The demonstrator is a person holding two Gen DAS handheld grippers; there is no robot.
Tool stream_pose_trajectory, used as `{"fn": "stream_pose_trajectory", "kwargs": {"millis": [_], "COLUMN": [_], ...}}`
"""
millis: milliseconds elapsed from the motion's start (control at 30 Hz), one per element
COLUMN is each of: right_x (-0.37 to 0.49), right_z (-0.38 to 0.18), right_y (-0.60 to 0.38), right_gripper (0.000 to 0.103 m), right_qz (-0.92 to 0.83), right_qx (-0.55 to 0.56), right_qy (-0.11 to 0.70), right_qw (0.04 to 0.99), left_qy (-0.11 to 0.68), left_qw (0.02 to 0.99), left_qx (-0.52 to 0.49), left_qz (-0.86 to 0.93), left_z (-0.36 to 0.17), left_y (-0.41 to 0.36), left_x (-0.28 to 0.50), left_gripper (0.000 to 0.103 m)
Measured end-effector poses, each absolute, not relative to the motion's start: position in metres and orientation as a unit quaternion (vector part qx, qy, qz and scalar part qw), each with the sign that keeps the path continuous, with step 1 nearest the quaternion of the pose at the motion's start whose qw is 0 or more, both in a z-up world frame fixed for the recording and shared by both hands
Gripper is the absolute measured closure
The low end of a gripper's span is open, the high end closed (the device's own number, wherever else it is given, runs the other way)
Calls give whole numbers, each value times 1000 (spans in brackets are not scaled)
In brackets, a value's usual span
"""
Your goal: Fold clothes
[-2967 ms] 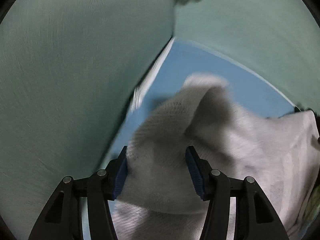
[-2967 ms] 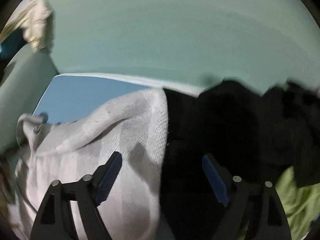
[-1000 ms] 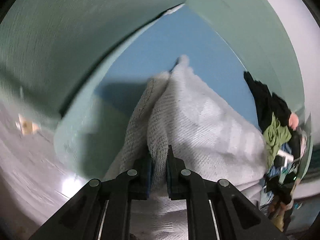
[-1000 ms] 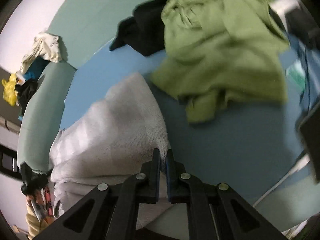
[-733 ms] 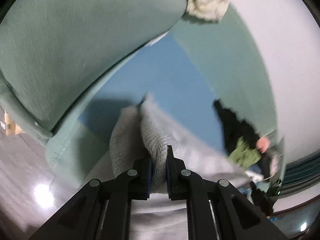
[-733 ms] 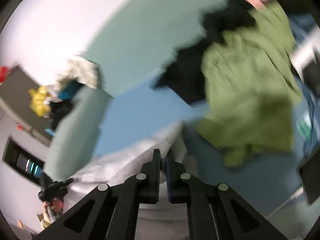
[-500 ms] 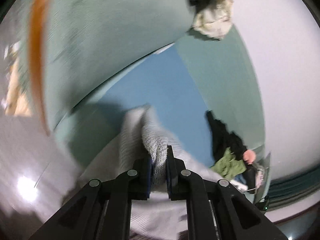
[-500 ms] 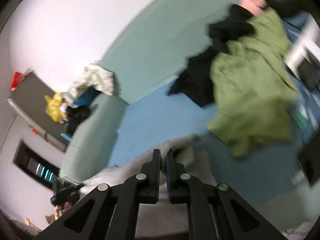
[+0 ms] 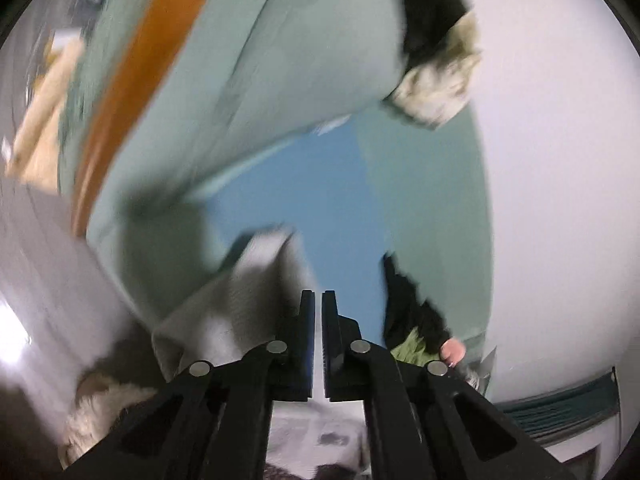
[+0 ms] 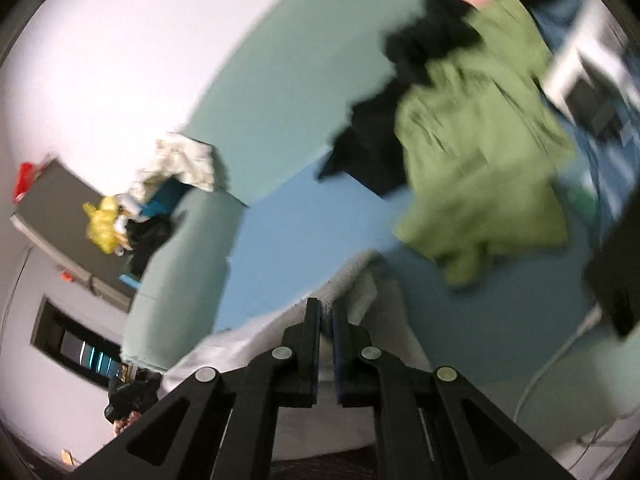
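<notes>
A grey-white knit garment (image 9: 240,304) hangs between my two grippers above the blue sofa seat (image 9: 320,200). My left gripper (image 9: 318,300) is shut on one edge of it; the cloth trails down to the left. My right gripper (image 10: 326,308) is shut on another edge of the same garment (image 10: 360,292), which drapes below and to both sides of the jaws. Both views are blurred by motion.
A green garment (image 10: 480,168) and a black one (image 10: 380,140) lie piled on the seat (image 10: 304,220) to the right. The teal sofa arm (image 9: 248,80) with cream and black clothes (image 9: 436,80) on top is at left. A white cable (image 10: 560,352) runs at lower right.
Both grippers closed on the knit garment and lifted it off the seat, tilting upward. In the last half second they rose further and the garment hangs lower in view.
</notes>
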State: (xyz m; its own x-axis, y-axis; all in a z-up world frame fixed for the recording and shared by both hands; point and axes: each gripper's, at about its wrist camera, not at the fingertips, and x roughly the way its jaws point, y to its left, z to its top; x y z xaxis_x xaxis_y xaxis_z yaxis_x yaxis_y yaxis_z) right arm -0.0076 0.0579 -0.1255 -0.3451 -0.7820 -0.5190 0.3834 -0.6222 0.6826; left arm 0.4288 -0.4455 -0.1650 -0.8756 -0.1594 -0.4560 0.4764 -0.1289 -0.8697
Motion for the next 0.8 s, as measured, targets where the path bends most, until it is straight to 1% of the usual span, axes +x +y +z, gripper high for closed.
{"fn": "stream_pose_trajectory", "kwargs": {"millis": [100,167,233,267,300,333,367,400,467,533,600,700,800], "right_x": [0,3,-1,-3,-2,-3,-3,-2,1,4,5,6,6], "right_z": [-117,-118,-142,-156,-169,-184,-196,-205,-219,-224,-225,-231,-239], "right_y": [64,68,66,64,64,62,60,58,55,50,49,48,48], "right_gripper": [103,99,96,90,86,73,70,70,61,57,56,52,51], "right_qz": [-800,-804,-791,-779,-768,-754,-742,-730,-710,-703,-696,-678,-657], "right_qx": [416,417,465,491,512,536,554,564,577,583,584,587,592], "right_qy": [-224,-218,-207,-206,-212,-221,-231,-244,-266,-270,-283,-317,-354], "right_qw": [369,364,341,331,321,308,300,300,304,305,307,309,306], "left_qy": [615,609,607,611,624,634,643,649,651,657,672,684,699], "left_qw": [233,246,266,273,274,274,275,279,287,294,284,278,283], "left_qx": [138,149,215,247,271,279,288,291,288,280,260,251,239], "left_qz": [-740,-739,-717,-700,-680,-667,-654,-645,-640,-635,-632,-626,-611], "left_z": [-164,-164,-185,-198,-210,-218,-225,-228,-228,-230,-228,-229,-234], "left_y": [-437,-432,-428,-428,-427,-425,-423,-422,-420,-419,-420,-417,-407], "left_x": [439,444,434,432,427,423,419,417,415,416,414,408,406], "left_gripper": [101,101,100,98,87,77,53,44,44,44,44,45,45]}}
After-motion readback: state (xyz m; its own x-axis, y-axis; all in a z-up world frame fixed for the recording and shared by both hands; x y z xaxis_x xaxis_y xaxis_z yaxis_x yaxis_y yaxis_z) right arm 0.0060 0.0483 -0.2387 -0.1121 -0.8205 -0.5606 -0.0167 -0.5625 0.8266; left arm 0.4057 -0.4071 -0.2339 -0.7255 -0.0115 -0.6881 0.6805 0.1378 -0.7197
